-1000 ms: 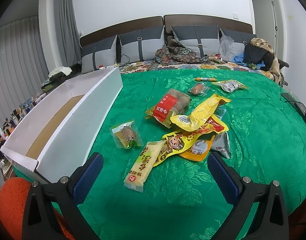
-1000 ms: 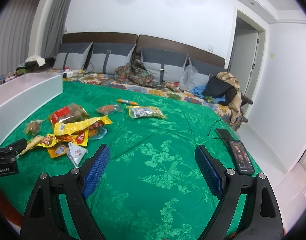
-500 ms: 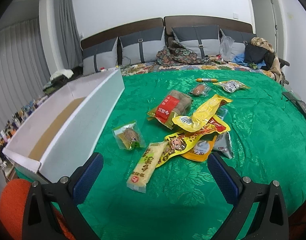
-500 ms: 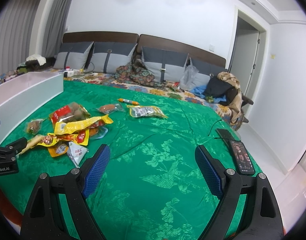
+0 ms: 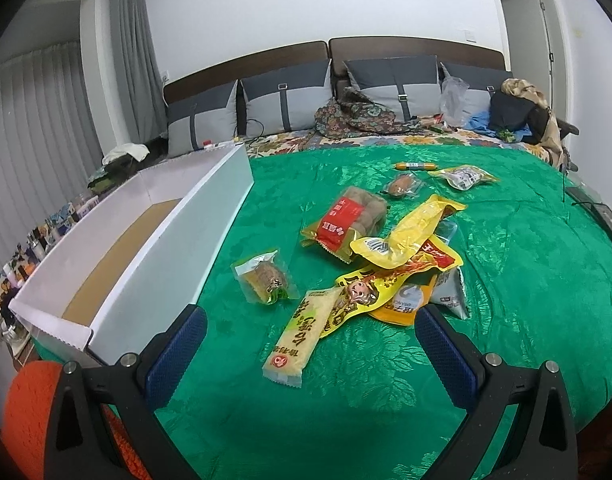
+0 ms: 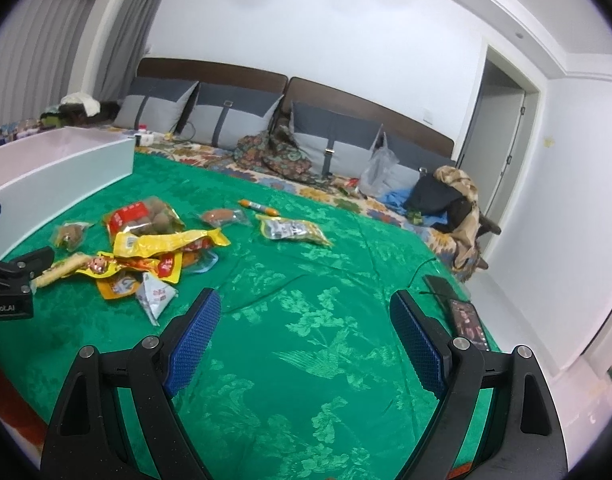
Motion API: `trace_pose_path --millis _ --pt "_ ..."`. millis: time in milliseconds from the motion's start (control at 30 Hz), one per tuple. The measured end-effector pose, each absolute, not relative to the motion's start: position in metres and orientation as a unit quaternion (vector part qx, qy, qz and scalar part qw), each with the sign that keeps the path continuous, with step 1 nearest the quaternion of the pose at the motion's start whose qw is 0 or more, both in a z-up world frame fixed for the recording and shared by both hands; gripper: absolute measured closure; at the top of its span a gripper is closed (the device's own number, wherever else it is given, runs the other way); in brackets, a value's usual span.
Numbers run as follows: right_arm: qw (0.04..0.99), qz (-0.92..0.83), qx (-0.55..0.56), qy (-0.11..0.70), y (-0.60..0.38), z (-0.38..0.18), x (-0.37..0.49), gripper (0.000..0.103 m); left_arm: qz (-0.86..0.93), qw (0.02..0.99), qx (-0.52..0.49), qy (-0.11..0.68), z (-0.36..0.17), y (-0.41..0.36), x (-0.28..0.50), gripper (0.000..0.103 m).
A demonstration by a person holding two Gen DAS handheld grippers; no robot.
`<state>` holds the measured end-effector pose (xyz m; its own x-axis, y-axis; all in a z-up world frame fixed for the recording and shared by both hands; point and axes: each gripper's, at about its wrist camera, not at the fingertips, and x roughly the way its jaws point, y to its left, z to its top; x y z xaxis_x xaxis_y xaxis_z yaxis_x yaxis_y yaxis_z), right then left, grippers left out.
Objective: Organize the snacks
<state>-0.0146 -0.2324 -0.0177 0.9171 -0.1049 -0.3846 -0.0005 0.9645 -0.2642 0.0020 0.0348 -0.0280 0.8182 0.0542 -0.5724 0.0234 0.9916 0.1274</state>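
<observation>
Several snack packets lie in a loose pile on the green bedspread: a long pale yellow pack nearest me, a small clear pack, a red-labelled bag, yellow packets, a silver triangular pack. A sausage stick and two more packs lie farther back. A long white box stands open at the left. My left gripper is open and empty, just short of the pale yellow pack. My right gripper is open and empty over bare bedspread, right of the pile.
Grey pillows and a patterned cloth line the headboard. Clothes are heaped at the far right corner. A phone and a cable lie near the bed's right edge. An orange object sits below the left gripper.
The left gripper has shifted slightly, so the snacks and box sit a little lower and closer in its view. The right gripper has barely moved. Both stay open.
</observation>
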Motion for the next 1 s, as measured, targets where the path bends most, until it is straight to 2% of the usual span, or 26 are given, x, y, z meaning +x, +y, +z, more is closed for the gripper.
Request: trace_pose_path --millis 633,1000 --pt "0.969 -0.027 -0.105 0.221 -0.238 -0.022 -0.003 0.014 -0.003 0.949 0.051 0.312 -0.028 0.033 0.000 0.000" --pt "0.963 -0.026 -0.108 0.244 -0.236 -0.031 0.004 0.014 -0.012 0.925 0.048 0.377 -0.055 0.034 0.016 0.000"
